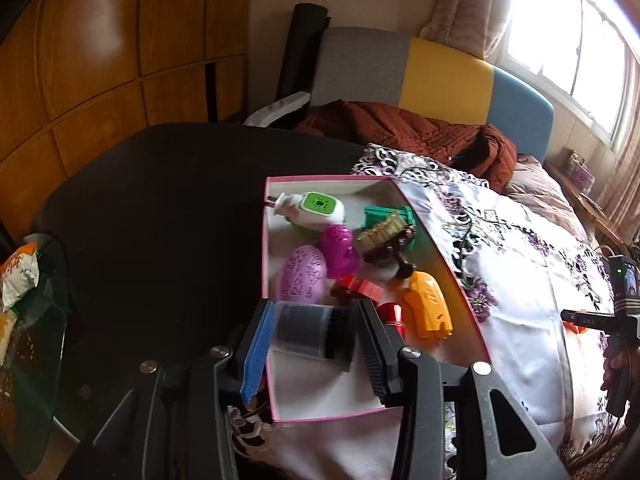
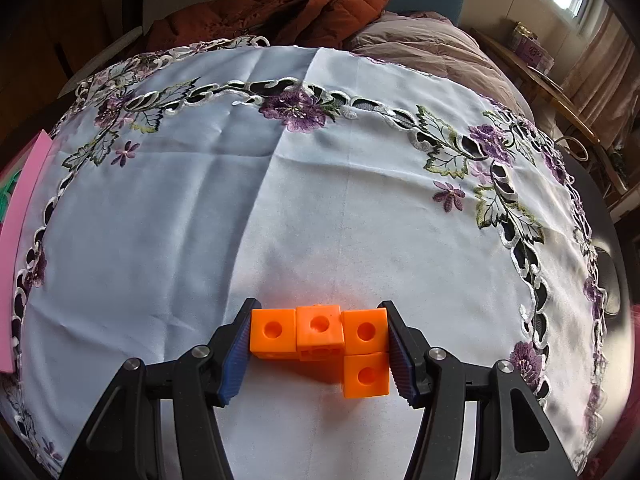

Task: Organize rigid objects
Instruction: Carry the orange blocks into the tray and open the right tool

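In the left wrist view my left gripper (image 1: 316, 334) hangs over the near end of a pink box (image 1: 280, 396). Between its fingers is a clear cylinder with a black band (image 1: 312, 332); the right finger stands slightly off it, so the grip is unclear. The box holds a white and green plug-in device (image 1: 316, 208), a purple oval case (image 1: 302, 276), an orange toy (image 1: 428, 308), a green piece (image 1: 384, 216) and other small items. In the right wrist view my right gripper (image 2: 318, 340) is shut on an orange block piece (image 2: 320, 334) of several linked cubes, just above the embroidered cloth (image 2: 280, 208).
The cloth covers a dark round table (image 1: 160, 208). A rust-coloured jacket (image 1: 400, 128) lies behind it on a grey, yellow and blue bed headboard (image 1: 440, 76). The pink box edge (image 2: 24, 216) shows at the left of the right wrist view. A glass side table (image 1: 32, 320) stands at left.
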A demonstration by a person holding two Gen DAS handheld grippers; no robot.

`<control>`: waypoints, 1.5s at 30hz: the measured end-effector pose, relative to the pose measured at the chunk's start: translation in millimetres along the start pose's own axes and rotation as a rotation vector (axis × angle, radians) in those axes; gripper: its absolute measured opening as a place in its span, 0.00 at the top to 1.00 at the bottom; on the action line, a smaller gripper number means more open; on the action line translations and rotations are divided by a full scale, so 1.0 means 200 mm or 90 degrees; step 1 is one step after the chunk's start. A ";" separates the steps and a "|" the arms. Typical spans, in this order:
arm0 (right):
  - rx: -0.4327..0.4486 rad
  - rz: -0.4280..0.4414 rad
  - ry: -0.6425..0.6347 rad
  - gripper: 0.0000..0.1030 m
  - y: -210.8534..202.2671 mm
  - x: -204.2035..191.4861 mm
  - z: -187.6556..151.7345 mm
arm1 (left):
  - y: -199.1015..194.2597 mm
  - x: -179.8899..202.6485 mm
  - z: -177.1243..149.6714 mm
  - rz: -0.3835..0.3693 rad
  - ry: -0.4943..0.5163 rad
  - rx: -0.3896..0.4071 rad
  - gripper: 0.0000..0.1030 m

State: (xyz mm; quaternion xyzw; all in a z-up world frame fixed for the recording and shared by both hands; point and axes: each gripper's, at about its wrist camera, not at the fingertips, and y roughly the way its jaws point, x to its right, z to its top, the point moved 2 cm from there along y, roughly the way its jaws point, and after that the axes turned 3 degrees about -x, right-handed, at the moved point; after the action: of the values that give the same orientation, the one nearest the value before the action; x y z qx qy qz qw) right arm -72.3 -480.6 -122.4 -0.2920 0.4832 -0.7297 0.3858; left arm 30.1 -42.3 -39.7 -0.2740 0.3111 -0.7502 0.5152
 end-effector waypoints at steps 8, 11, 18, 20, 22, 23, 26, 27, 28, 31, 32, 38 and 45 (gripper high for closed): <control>0.003 0.059 -0.004 0.42 -0.06 -0.11 0.00 | 0.02 -0.17 -0.02 0.026 -0.045 -0.008 0.59; 0.035 0.111 -0.023 0.42 -0.16 -0.26 0.00 | 0.04 -0.22 -0.03 0.037 -0.061 -0.011 0.59; 0.125 0.253 -0.159 0.42 -0.46 -0.88 0.01 | 0.05 -0.28 -0.04 0.039 -0.074 -0.013 0.59; 0.146 0.286 -0.194 0.42 -0.52 -1.05 0.00 | 0.05 -0.28 -0.04 0.038 -0.071 -0.011 0.58; 0.158 0.312 -0.221 0.42 -0.56 -1.20 0.01 | 0.05 -0.28 -0.04 0.037 -0.069 -0.009 0.57; 0.160 0.321 -0.233 0.42 -0.57 -1.27 0.00 | 0.05 -0.28 -0.05 0.037 -0.069 -0.011 0.55; 0.150 0.326 -0.250 0.42 -0.53 -1.44 0.00 | 0.05 -0.29 -0.05 0.034 -0.073 -0.012 0.54; 0.140 0.326 -0.249 0.42 -0.51 -1.49 0.00 | 0.05 -0.30 -0.05 0.035 -0.075 -0.013 0.54; 0.132 0.324 -0.246 0.42 -0.47 -1.53 0.00 | 0.05 -0.31 -0.05 0.035 -0.078 -0.014 0.54; 0.115 0.313 -0.238 0.42 -0.38 -1.62 0.02 | 0.07 -0.32 -0.06 0.034 -0.086 -0.018 0.53; 0.106 0.308 -0.234 0.41 -0.35 -1.64 0.03 | 0.07 -0.33 -0.07 0.033 -0.087 -0.020 0.53; 0.098 0.294 -0.214 0.36 -0.27 -1.66 0.03 | 0.09 -0.33 -0.08 0.033 -0.082 -0.025 0.52; 0.087 0.299 -0.194 0.34 -0.25 -1.59 0.00 | 0.09 -0.30 -0.07 0.037 -0.074 -0.021 0.51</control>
State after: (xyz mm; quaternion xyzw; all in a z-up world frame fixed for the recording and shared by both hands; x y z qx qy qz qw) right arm 83.9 -199.7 -92.8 -0.2517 0.4236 -0.5991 0.6311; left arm 49.4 12.9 -67.7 -0.3165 0.3009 -0.7126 0.5490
